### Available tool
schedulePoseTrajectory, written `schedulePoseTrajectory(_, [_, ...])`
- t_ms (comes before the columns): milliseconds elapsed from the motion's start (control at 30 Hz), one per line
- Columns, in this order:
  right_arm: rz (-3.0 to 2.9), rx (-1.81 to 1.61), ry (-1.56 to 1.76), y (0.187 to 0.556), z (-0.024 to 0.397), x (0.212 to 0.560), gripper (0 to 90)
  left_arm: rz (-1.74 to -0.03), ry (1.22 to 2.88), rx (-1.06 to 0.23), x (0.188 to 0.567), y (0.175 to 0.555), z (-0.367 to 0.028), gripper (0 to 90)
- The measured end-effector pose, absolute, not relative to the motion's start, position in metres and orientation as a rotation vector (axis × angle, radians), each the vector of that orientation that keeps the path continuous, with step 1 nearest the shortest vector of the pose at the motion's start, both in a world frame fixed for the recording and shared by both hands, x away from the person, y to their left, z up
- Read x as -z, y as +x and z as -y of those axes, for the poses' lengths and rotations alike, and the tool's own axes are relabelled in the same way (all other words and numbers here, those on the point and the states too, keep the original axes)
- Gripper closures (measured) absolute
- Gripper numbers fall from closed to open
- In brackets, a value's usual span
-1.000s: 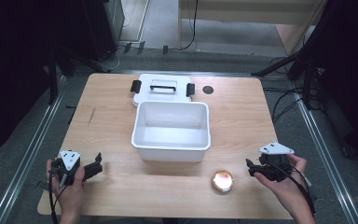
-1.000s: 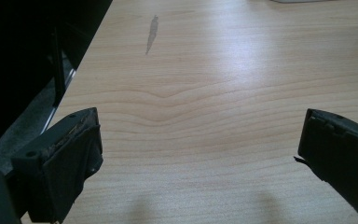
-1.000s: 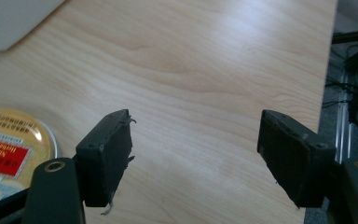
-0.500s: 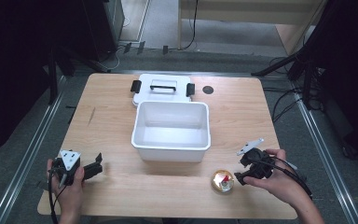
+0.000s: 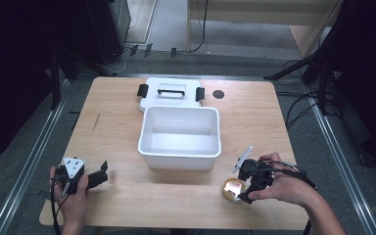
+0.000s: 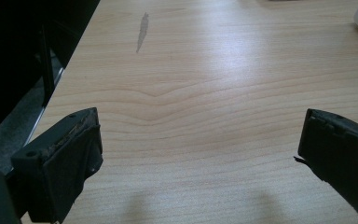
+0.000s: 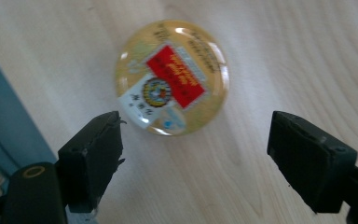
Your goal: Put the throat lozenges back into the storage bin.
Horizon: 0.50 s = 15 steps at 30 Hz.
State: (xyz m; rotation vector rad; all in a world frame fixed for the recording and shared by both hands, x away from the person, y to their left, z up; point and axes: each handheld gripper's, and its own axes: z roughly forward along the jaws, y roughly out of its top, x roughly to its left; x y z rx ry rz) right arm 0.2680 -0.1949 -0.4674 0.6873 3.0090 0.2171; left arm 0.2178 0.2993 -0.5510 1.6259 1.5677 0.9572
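Round gold tin (image 7: 171, 77), lying flat on the table (image 5: 127, 132) near its front edge, label up, just in front of the right front corner of the white bin (image 5: 180, 138) and apart from it. Low and smooth-sided, with a domed, glossy lid; likely slippery and little rim to catch.

Risks, as a guess: pads closing too high on the curved lid, squeezing the tin out and sending it skidding across the wood, maybe off the near edge. Jaws off-centre, one pad arriving first, pushing the tin sideways instead of clamping it. Pads digging into the table if brought down too steeply. Blur in the right gripper view hints at a hand in motion, so a close before settling could miss altogether.

Right gripper (image 7: 193, 154) angled down over the tin from the right, jaws spread wide and having just been opening, nothing between the pads. In the right gripper view, tin just ahead of the fingertips, closer to the left-hand jaw than the other, not yet between them and not touched. In the high view, right gripper (image 5: 248, 188) right beside the tin (image 5: 233, 189).

Left gripper (image 6: 200, 154) parked over bare wood at the table's left front, jaws wide apart and empty, well away from the tin. Lid (image 5: 170, 93) with black clips lying behind the bin.
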Motion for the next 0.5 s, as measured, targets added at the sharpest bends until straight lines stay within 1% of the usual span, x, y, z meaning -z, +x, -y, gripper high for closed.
schedulePoseTrajectory(133, [-3.053,-0.16,0.535,0.263,0.184,0.475,15.4,-1.566,1.63,-0.958,0.551,0.218,-0.299,0.1])
schedulePoseTrajectory(500, [-3.058,-0.134,0.455,0.267,0.169,0.483,15.5,-1.566,1.635,-0.953,0.551,0.218,-0.299,0.2])
